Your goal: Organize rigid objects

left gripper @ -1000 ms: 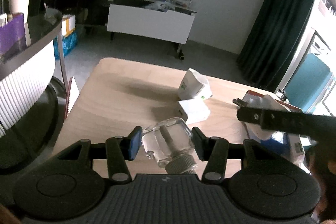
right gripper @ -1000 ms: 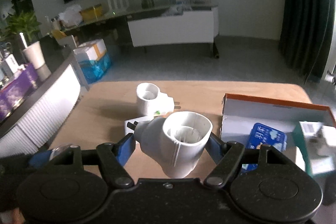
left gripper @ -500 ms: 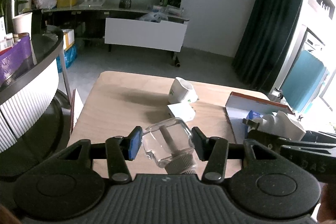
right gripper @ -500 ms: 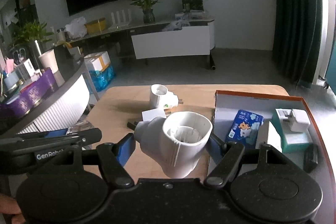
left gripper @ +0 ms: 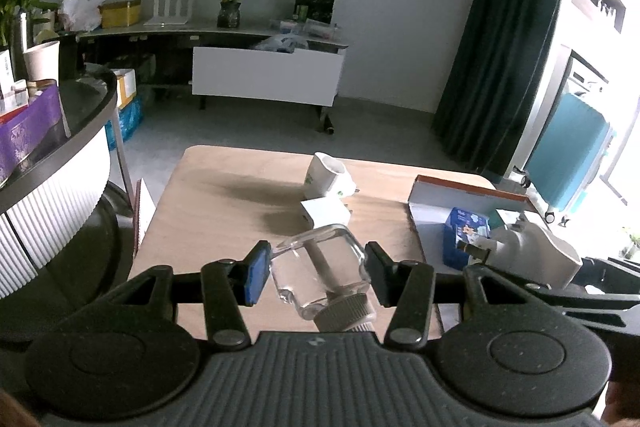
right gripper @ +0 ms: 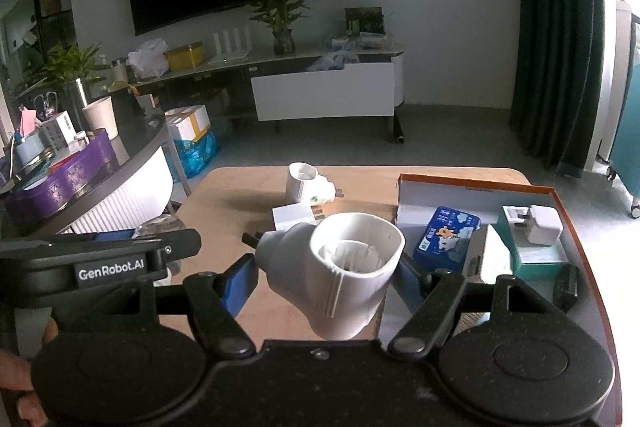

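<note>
My left gripper is shut on a clear glass bottle with a ribbed cap, held above the wooden table. My right gripper is shut on a white plug adapter with a round socket; it also shows at the right in the left wrist view. On the table lie a second white round adapter and a flat white charger. An orange-rimmed box at the right holds a blue pack and a white charger on a teal box.
A curved dark counter with a purple tub and a paper cup stands at the left. A TV bench with plants stands at the far wall. A dark curtain hangs at the right. A small black object lies in the box.
Both grippers have risen and pulled back from the table with their objects held. The table and box now look smaller and lower in both views.
</note>
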`<action>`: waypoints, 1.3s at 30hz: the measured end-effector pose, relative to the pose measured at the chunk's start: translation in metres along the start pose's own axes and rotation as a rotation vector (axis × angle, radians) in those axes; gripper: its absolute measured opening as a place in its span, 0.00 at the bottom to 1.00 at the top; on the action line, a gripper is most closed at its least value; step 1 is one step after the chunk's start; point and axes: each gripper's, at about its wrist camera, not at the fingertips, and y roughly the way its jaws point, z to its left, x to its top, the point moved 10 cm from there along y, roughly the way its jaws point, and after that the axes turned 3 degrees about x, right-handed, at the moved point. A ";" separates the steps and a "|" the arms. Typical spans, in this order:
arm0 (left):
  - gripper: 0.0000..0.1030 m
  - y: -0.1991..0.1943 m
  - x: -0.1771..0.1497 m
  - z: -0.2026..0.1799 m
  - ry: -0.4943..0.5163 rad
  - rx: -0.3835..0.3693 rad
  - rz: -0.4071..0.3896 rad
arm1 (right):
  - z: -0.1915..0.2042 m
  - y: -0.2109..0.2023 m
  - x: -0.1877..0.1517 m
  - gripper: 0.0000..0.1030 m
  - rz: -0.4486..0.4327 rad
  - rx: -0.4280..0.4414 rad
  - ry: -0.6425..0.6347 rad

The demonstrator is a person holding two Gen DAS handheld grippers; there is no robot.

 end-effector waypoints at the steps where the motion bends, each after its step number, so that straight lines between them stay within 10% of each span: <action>1: 0.50 -0.001 0.000 -0.002 0.003 -0.003 -0.001 | -0.001 -0.002 -0.001 0.84 -0.002 -0.001 0.002; 39: 0.50 -0.014 -0.007 -0.041 0.057 -0.055 -0.005 | -0.040 -0.041 -0.006 0.84 -0.045 -0.067 0.039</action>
